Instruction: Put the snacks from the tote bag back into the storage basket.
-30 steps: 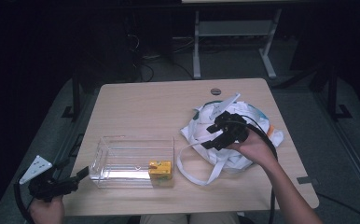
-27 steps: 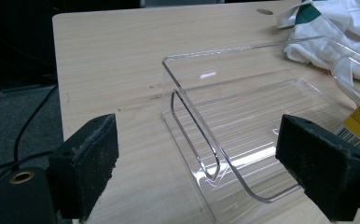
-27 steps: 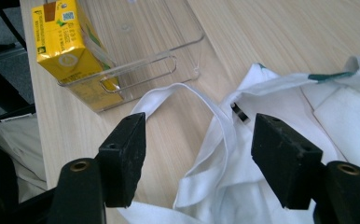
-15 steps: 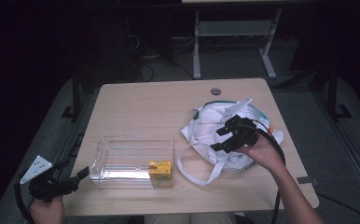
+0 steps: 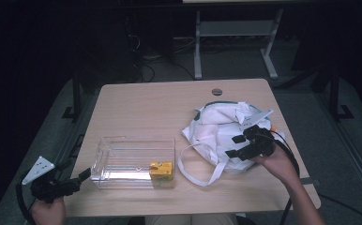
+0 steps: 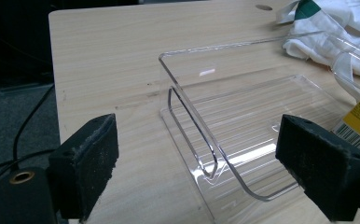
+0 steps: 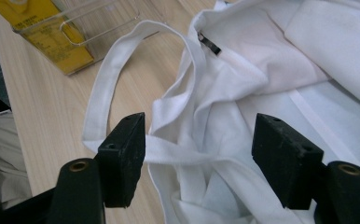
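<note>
A white cloth tote bag (image 5: 226,133) with green trim is seen lying crumpled near the right edge of the tabletop (image 5: 146,103), its bulk running roughly from the far side toward the near right, while one long strap (image 5: 202,176) is looped out toward the near edge and the middle of the table. The right gripper (image 5: 237,146) is held over the bag's near side, pointed toward the table's left. In the right gripper view its jaws are seen standing apart with folds of the bag and a strap (image 7: 187,156) lying between and below them; one strap passes just beside the left-hand pad, and no pinch on the cloth is shown. A small dark tag (image 7: 209,44) is sewn at the bag's rim, and no writing on it can be read. A clear plastic tray (image 5: 134,161) is set near the near-left corner, its long axis along the near edge, with a yellow carton (image 5: 161,169) at its right end; a barcode (image 6: 353,135) is visible on the carton, but its print cannot be read. The left gripper (image 5: 83,177) is held at the near-left corner, jaws wide apart and holding nothing, aimed at the tray's left end (image 6: 192,135).
</note>
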### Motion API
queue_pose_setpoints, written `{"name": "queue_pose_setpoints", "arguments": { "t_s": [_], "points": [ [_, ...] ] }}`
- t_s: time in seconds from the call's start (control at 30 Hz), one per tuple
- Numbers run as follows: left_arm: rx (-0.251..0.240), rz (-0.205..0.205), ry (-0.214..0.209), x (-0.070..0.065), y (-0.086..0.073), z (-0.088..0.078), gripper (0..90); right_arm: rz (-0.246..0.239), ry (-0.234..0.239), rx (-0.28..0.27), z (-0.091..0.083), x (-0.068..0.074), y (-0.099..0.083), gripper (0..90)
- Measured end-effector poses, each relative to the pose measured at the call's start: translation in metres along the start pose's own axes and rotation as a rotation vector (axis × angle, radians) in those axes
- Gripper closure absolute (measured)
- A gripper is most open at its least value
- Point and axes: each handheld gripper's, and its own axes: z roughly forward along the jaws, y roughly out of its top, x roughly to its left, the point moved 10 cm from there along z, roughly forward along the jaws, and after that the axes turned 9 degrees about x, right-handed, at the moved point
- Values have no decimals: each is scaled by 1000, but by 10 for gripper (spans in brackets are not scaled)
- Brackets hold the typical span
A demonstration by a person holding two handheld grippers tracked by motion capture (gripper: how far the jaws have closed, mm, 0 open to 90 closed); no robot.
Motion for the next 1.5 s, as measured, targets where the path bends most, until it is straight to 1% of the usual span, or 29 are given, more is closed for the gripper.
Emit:
{"name": "queue_pose_setpoints", "arguments": {
  "t_s": [0.1,0.13,0.17,0.27,0.37,0.4,0.57,0.7,0.8,0.9,0.97,1.1,1.23,1.27,1.3,1.37,1.4,1.5],
  "points": [
    [-1,2,-3,-1,0,0,127,4,-5,0,0,-2,-5,345],
    [-1,5,-4,-1,0,1,127,14,-7,-7,0,-4,-10,345],
    [-1,5,-4,-1,0,1,127,14,-7,-7,0,-4,-10,345],
    [-2,7,-5,-2,0,1,128,31,-16,-9,-1,-5,-17,345],
    [0,13,-4,-2,1,1,127,24,-26,-11,-2,-6,-20,346],
    [3,16,-5,-3,0,1,127,35,-28,-15,-4,-5,-24,346],
    [1,12,-7,-4,1,2,127,44,-38,-35,-9,-6,-33,346],
    [7,19,-5,-4,0,2,127,53,-45,-34,-11,-7,-39,346],
    [13,23,-2,-3,-1,2,128,62,-51,-48,-13,-8,-47,347],
    [13,23,-5,-4,-1,4,127,63,-52,-50,-14,-9,-51,347],
    [14,35,-5,-5,-1,4,127,85,-49,-51,-14,-8,-56,347],
    [14,35,-7,-6,-1,5,127,85,-56,-56,-16,-9,-61,347],
    [12,37,-7,-7,-1,4,127,96,-55,-64,-17,-8,-66,345],
    [9,35,-10,-7,-1,5,127,84,-59,-69,-17,-8,-69,345],
    [9,35,-10,-7,-1,5,127,84,-59,-69,-17,-8,-69,345],
    [16,39,-10,-8,-1,6,127,91,-62,-66,-17,-7,-72,345],
    [20,42,-14,-8,-1,7,128,102,-59,-69,-17,-6,-74,344],
    [20,42,-16,-9,-1,7,127,104,-59,-74,-17,-6,-77,343]
  ]
}}
